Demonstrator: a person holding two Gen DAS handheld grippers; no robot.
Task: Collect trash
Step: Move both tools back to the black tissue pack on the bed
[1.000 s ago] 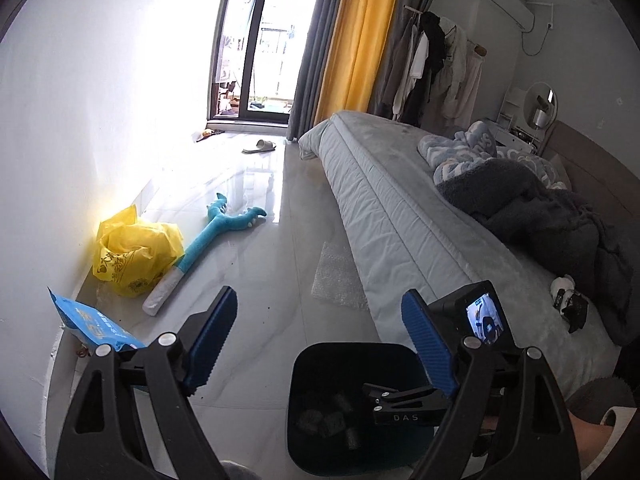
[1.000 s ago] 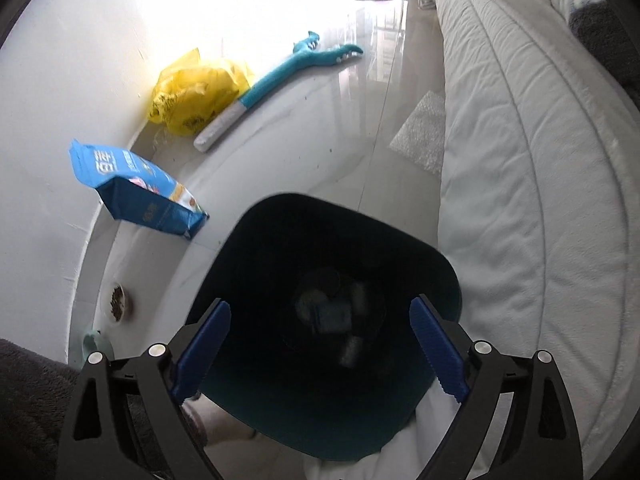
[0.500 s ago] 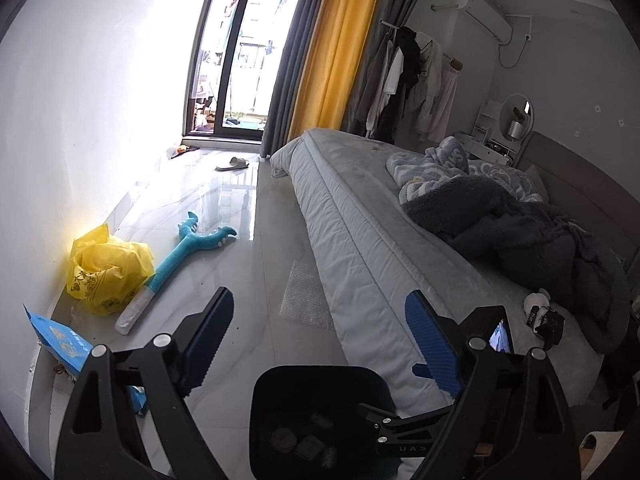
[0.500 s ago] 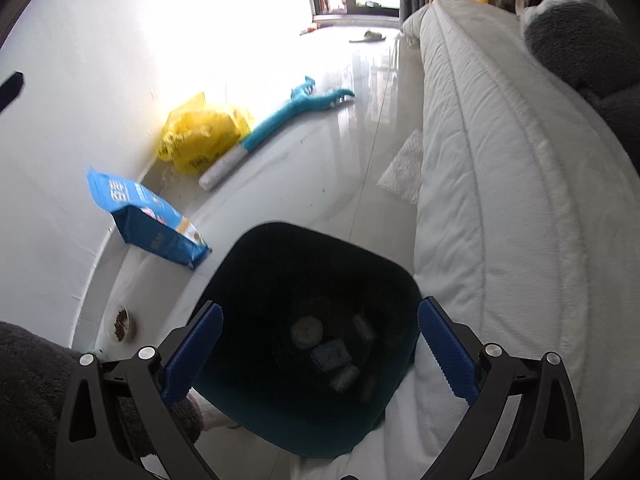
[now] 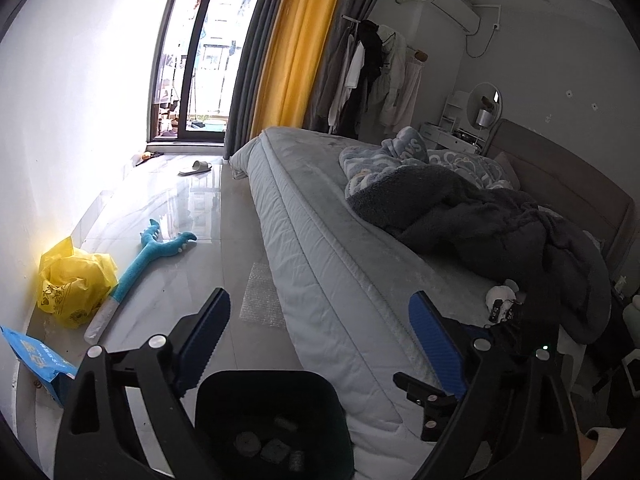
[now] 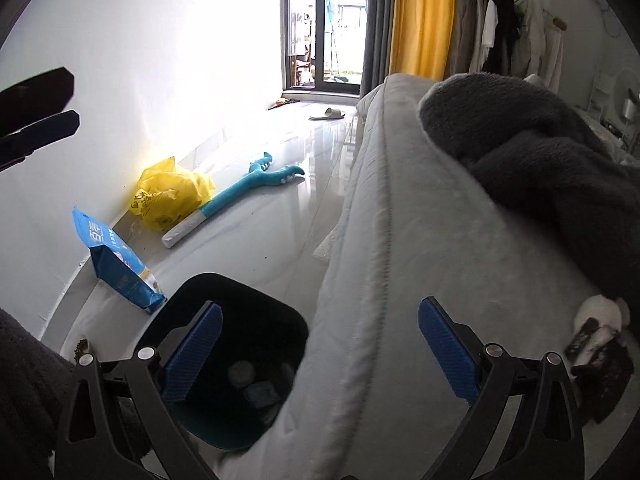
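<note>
1. The bin (image 5: 272,420) is black and stands on the floor (image 5: 200,272) close to the near side of the bed (image 5: 320,240). In the right wrist view the bin (image 6: 240,360) touches the hanging edge of the mattress cover.
2. Inside the bin lie a few small pieces of trash (image 5: 264,444); they are dim and I cannot tell what they are.
3. The left gripper (image 5: 320,340) is above the bin and the bed edge. Its blue pads are wide apart and nothing is between them.
4. The right gripper (image 6: 320,352) is also above the bin and the bed edge, with its fingers spread and nothing between them.
5. To the left of the bin, near the wall, stands a blue bag (image 6: 116,264).
6. Farther along the wall lies a yellow bag (image 6: 172,196), and just beside it a long teal toy (image 6: 240,196) lies on the floor.
7. A sheet of bubble wrap (image 5: 262,300) lies on the floor against the bed side, beyond the bin.
8. On the bed, at the right, a dark blanket (image 5: 480,224) is heaped, and near its edge lies a small white and black object (image 5: 502,302).
9. Far away a slipper (image 5: 196,167) lies before the glass door (image 5: 200,60), next to a yellow curtain (image 5: 296,40).
</note>
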